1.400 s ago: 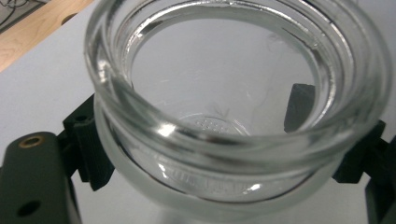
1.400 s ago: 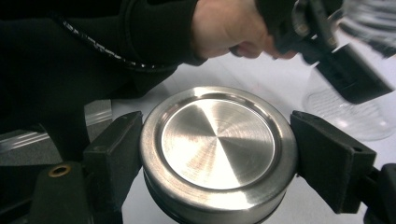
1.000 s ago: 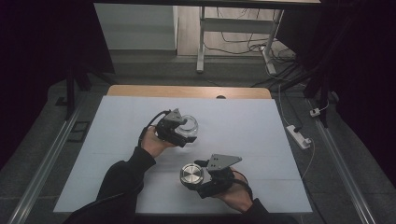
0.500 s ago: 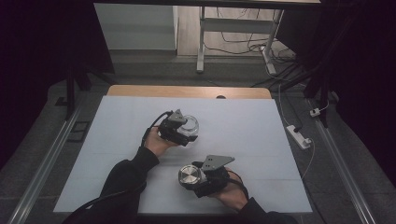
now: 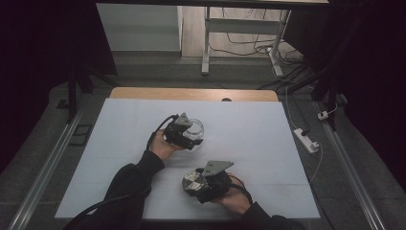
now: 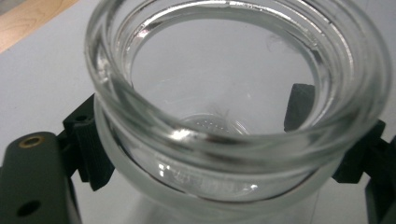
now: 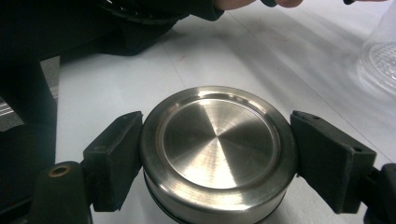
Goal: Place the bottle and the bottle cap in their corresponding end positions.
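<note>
The left tongs [image 5: 191,135] are closed on a clear glass jar [image 5: 194,128], their black ribbed pads [image 6: 93,154] pressed against the neck just under the thick, rounded, threaded rim; the jar is round, smooth and see-through, with a dimpled base visible through its open mouth. It sits near the middle of the counter [image 5: 249,129], a flat white matte sheet over a pale wooden top. The right tongs [image 5: 194,184] are clamped on a round metal lid [image 5: 192,182], nearer the person and a little to the right of the jar, well apart from it. The lid is brushed steel with a fine radial sheen, a shallow recessed disc in its top and a smooth rounded edge; flat black pads [image 7: 114,154] grip its opposite sides.
</note>
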### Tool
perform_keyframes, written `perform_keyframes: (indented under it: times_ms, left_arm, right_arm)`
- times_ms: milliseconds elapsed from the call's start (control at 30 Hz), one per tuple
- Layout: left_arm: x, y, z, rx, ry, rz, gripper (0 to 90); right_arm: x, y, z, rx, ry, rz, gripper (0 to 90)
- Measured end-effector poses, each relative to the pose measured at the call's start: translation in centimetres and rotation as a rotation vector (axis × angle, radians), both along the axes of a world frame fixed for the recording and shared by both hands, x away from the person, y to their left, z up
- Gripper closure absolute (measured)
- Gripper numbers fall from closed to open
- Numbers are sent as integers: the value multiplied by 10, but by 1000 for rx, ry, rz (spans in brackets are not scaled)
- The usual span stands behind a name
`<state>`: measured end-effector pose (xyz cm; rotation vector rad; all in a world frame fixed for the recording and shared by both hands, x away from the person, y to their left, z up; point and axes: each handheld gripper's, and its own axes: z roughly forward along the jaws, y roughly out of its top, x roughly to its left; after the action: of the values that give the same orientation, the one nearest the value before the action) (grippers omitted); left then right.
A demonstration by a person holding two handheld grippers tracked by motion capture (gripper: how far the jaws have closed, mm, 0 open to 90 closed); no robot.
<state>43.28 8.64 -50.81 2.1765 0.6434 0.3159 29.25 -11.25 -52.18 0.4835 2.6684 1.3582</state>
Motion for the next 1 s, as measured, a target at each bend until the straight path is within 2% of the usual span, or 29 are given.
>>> perform_keyframes:
  times_ms: [500,733,900,1000]
  left_arm:
    - [3,0,-7,11,5,15,155]
    - [5,2,-8,0,14,15,154]
    - [5,5,-10,-16,28,18,152]
    - [6,5,-11,-24,29,18,151]
  right_arm:
    - [3,7,-11,-55,18,8,196]
    - [4,8,-15,-96,6,-6,194]
    - [3,9,-15,-128,-27,4,193]
    - [3,9,-15,-128,-20,5,192]
